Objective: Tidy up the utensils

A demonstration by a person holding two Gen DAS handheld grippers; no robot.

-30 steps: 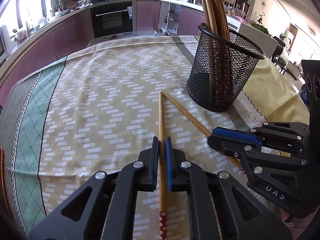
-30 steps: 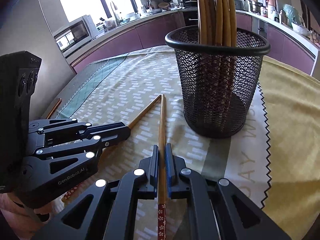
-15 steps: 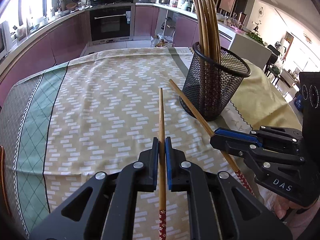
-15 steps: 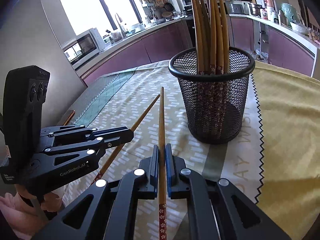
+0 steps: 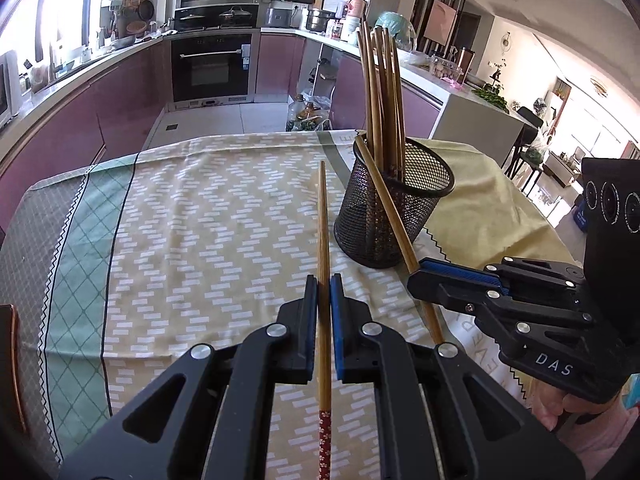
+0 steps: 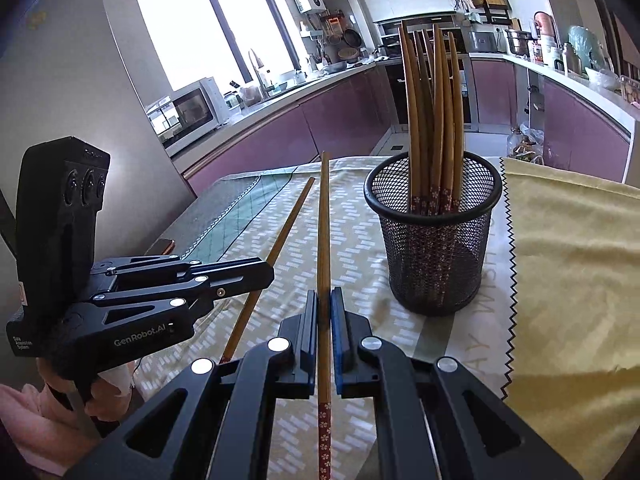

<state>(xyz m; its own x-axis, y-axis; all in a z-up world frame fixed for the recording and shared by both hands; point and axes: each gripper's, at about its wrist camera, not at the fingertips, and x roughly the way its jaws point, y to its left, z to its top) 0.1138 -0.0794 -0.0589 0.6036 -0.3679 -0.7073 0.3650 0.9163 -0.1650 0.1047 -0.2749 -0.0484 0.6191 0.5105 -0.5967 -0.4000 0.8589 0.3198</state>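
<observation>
A black mesh cup (image 5: 394, 210) stands on the table and holds several wooden chopsticks (image 5: 380, 92) upright. It also shows in the right wrist view (image 6: 436, 240). My left gripper (image 5: 324, 292) is shut on a chopstick (image 5: 322, 224) with a red flowered end, held above the cloth, left of the cup. My right gripper (image 6: 325, 308) is shut on a second chopstick (image 6: 323, 220), also lifted. Each gripper shows in the other's view: the right one (image 5: 416, 276) beside the cup, the left one (image 6: 264, 276) at the left.
A patterned tablecloth (image 5: 200, 220) covers the table, with a yellow cloth (image 6: 568, 260) to the right of the cup. A phone (image 6: 162, 246) lies near the table's far left edge. Kitchen counters and an oven (image 5: 212, 68) stand behind.
Both grippers have lifted their chopsticks off the cloth and risen. The cup now sits lower and farther off in both views, with the chopstick tips pointing above the table.
</observation>
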